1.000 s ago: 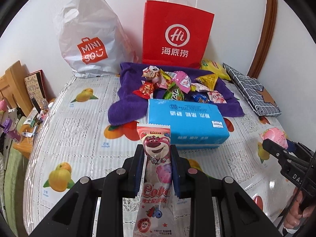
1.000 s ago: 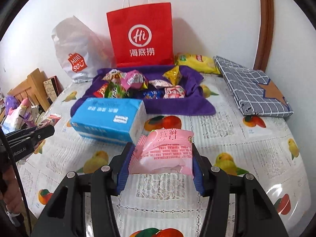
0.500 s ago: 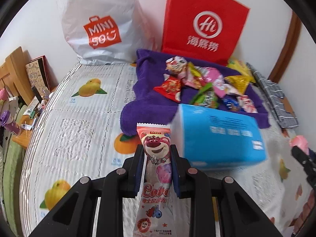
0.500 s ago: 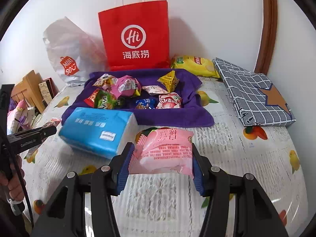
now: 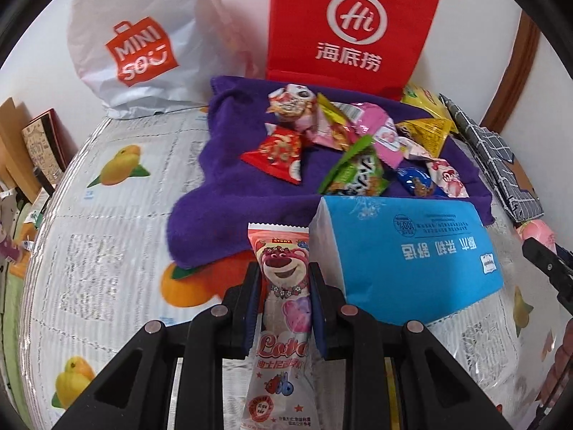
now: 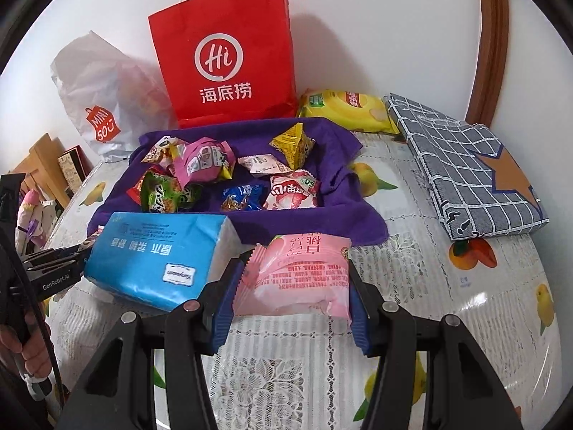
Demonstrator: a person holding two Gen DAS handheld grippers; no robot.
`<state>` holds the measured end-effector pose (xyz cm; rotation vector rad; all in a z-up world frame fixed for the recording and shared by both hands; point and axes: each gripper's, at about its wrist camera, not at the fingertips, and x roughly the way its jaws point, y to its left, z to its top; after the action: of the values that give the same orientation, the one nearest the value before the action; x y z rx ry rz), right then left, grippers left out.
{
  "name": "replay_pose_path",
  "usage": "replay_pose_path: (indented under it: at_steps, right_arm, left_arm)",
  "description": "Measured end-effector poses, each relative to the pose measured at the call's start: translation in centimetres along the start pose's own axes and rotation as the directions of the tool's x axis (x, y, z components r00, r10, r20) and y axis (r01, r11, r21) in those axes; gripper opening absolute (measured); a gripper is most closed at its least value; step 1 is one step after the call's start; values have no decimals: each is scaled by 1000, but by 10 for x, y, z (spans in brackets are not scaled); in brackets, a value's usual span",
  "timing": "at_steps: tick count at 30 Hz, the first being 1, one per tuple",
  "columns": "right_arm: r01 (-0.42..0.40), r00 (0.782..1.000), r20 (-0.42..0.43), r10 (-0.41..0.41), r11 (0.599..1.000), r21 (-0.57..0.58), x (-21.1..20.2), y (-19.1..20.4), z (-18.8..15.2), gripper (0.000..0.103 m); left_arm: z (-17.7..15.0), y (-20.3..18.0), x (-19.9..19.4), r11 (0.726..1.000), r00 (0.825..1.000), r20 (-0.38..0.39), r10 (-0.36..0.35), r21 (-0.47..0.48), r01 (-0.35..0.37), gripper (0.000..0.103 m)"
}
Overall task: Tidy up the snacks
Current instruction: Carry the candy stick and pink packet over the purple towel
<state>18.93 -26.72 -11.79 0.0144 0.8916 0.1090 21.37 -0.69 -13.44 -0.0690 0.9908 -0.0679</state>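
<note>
Left tongs (image 5: 283, 308) are clenched on a tall, narrow snack packet (image 5: 283, 326) printed with a pink bear face and the word "Lova"; the packet stands upright between the blue pads, its top edge poking above them. Just to the right of these tongs lies a blue tissue pack (image 5: 408, 251) with upside-down Chinese writing and a "100%" seal. Ahead of the tongs, a purple towel (image 5: 211, 208) is spread on the fruit-printed tablecloth (image 5: 96, 236) and carries a heap of small wrapped snacks (image 5: 343, 143). Beyond the towel stand a white plastic bag (image 5: 143, 39) reading "MINISO" and a red paper bag (image 5: 354, 28) with a white "Hi" logo and Chinese characters. At the far right edge, the other tool's dark tip shows. From the right wrist, the right tongs (image 6: 292, 286) are grasping a pink snack bag (image 6: 297, 272) held flat between the pads, with red Chinese print, upside down. The tissue pack (image 6: 157, 254) lies just left of these tongs, touching the near edge of the towel (image 6: 358, 222), which lies straight ahead with the snacks (image 6: 229, 175) on it. Behind it stand the red bag (image 6: 225, 57) and, further left, the white bag (image 6: 104, 96). A yellow packet (image 6: 343, 107) lies ahead to the right, beside a folded grey checked cloth (image 6: 465, 157). The left tongs (image 6: 53, 265), marked "GenRobot.AI", show at the left edge.
</note>
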Motion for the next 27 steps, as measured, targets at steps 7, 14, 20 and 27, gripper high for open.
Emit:
replay_pose_path:
  at_steps: [7,14,20,27]
  right_arm:
    - [-4,1000,15,4,1000,-2,-7,-6,3,53]
    - [-6,998,64,7,1000,-17,-21,-4,24,54]
    - [4,996,93,-1,1000,-28,-32,0,42,53]
    - [9,993,117,-5,999,-31,-42,2,57,54]
  left_arm:
    - [4,-14,2,1000,1000,-9,17,11,-17,24]
    - [13,-14,-21,1000,999,31,28,9,-28,24]
    - [28,-22,-46,999,996,88,23,28,-25,24]
    - [43,-29,-62,999,993,119,7,35,-11,25]
